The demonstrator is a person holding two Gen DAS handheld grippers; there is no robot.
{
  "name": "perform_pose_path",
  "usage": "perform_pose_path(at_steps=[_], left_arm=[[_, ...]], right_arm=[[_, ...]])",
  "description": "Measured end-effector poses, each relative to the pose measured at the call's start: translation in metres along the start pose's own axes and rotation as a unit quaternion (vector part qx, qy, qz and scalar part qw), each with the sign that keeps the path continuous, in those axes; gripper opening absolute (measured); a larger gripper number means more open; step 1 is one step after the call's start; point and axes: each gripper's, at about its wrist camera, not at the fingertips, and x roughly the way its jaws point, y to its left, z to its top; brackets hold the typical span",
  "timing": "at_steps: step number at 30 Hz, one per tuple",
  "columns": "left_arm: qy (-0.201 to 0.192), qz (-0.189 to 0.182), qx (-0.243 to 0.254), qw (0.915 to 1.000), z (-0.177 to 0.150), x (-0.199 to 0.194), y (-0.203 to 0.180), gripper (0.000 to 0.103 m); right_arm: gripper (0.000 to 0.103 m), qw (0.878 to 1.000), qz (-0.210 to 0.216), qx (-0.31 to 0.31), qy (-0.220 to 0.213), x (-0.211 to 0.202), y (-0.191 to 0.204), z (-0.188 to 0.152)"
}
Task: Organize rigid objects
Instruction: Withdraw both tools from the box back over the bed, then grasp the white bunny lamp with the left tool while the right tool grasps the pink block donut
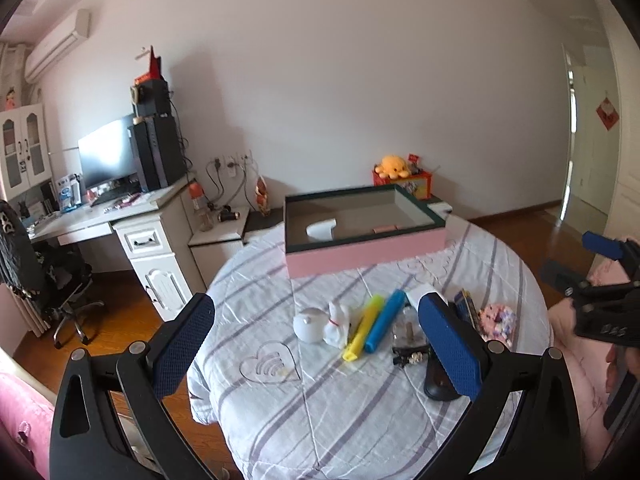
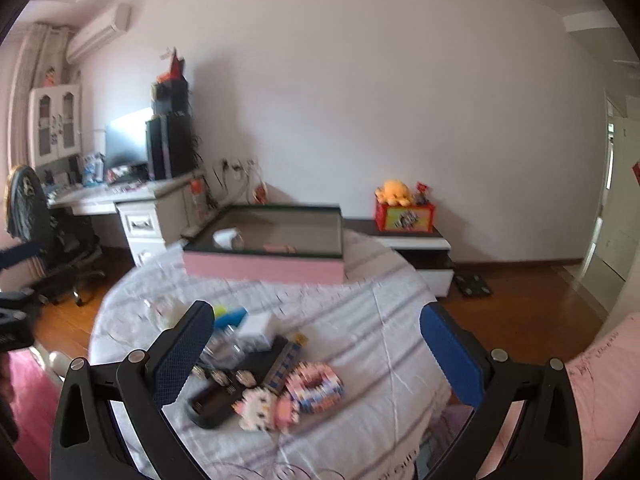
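Claws, left claw [image 1: 316, 354] and right claw [image 2: 316, 358], both spread and empty above scattered trinkets; next, probably pinching one for the pink-sided open box [image 1: 362, 258].

A plain white wall [image 1: 340, 80] fills twelve o'clock. At nine o'clock stands a white desk [image 1: 132, 216] with a monitor [image 1: 106, 156] and a black chair [image 1: 36, 264]; an air conditioner [image 1: 56, 46] hangs at ten. Wood floor [image 1: 532, 220] runs toward a bright doorway [image 1: 576, 132] at three o'clock.
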Motion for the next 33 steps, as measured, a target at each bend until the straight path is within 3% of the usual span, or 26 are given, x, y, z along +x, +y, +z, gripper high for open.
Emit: perform_pose_path(at_steps=[10, 22, 25, 27, 28, 33], left_arm=[[0.041, 0.003, 0.017, 0.9990, -0.016, 0.024, -0.002, 0.103], [0.070, -0.004, 0.013, 0.9974, -0.022, 0.046, 0.000, 0.103], [0.077, -0.001, 0.009, 0.9970, -0.024, 0.052, 0.004, 0.103], [0.083, 0.002, 0.003, 0.9965, -0.025, 0.058, 0.008, 0.103], [0.086, 0.007, -0.001, 0.9963, -0.026, 0.061, 0.011, 0.103], [0.105, 0.019, -0.016, 0.9942, -0.031, 0.082, 0.022, 0.103]], right_arm=[[0.103, 0.990, -0.041, -0.041, 0.125, 0.077, -0.020, -0.049], [0.102, 0.986, 0.027, -0.043, 0.157, 0.105, -0.015, -0.052], [0.088, 0.986, 0.041, -0.027, 0.161, 0.111, -0.020, -0.053], [0.061, 0.985, 0.027, -0.034, 0.165, 0.117, -0.021, -0.055], [0.055, 0.986, 0.019, -0.035, 0.160, 0.118, -0.022, -0.055], [0.053, 0.988, 0.019, -0.016, 0.151, 0.127, -0.033, -0.053]])
